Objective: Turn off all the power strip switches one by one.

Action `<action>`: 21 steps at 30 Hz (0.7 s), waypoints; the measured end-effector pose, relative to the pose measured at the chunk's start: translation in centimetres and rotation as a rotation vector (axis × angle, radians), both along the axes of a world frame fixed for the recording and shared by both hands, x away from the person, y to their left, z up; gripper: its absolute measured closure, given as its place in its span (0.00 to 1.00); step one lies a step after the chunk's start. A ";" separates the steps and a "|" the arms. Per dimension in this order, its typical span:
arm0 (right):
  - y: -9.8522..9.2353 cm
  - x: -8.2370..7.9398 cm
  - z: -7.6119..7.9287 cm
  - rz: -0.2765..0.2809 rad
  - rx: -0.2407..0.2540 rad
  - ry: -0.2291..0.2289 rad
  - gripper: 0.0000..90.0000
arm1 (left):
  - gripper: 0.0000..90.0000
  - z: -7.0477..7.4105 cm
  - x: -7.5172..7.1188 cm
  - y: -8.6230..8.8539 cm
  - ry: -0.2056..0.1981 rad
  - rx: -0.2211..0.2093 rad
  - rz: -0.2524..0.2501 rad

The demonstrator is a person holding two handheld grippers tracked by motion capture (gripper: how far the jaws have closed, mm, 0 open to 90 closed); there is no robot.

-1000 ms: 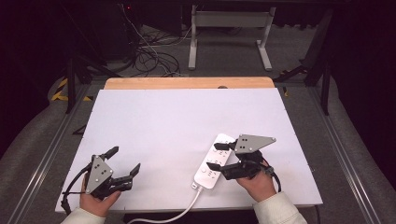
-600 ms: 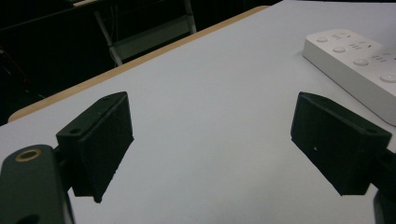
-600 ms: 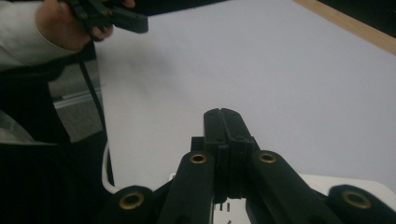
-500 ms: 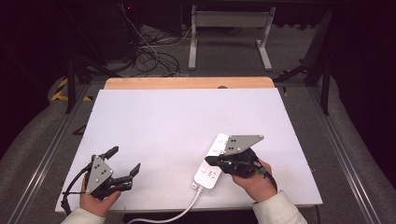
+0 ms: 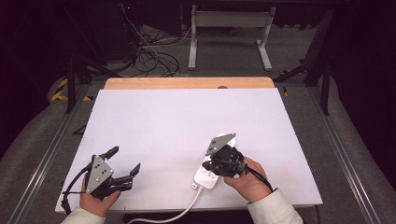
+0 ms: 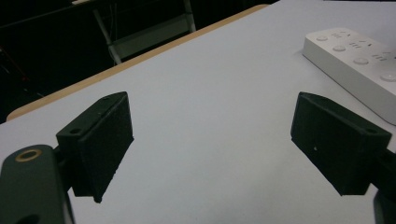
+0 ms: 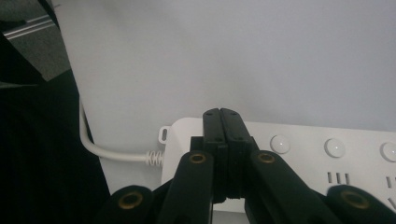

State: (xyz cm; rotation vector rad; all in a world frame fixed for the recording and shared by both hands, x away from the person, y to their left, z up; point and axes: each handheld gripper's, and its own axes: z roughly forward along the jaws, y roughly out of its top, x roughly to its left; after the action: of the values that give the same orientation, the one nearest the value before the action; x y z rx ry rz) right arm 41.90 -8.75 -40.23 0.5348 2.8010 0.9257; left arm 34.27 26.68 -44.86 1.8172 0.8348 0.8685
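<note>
White power strip point(image 5: 210, 169) lies near the front edge of the white table point(image 5: 187, 121), right of centre, cord point(image 5: 161, 215) trailing off the front. Right gripper point(image 7: 220, 114) sits over its cord end, jaws just closed, pressed together (nothing between them). Left gripper point(image 5: 125, 162) rests front-left, well apart, jaws wide and empty.
</note>
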 end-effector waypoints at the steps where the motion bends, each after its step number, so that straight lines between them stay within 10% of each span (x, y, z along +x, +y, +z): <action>1: 0.1 0.1 -0.1 -0.003 -0.005 0.007 1.00 | 0.15 0.0 0.0 0.0 0.004 -0.006 -0.001; 21: 2.2 1.9 -2.7 -0.026 -0.125 0.077 1.00 | 0.15 0.0 0.0 0.0 0.011 -0.004 -0.001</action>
State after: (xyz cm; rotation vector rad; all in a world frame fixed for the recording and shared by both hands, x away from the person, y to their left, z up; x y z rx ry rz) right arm 43.84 -6.51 -42.95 0.5985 2.8884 0.7343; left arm 34.30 26.67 -44.87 1.8204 0.8418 0.8567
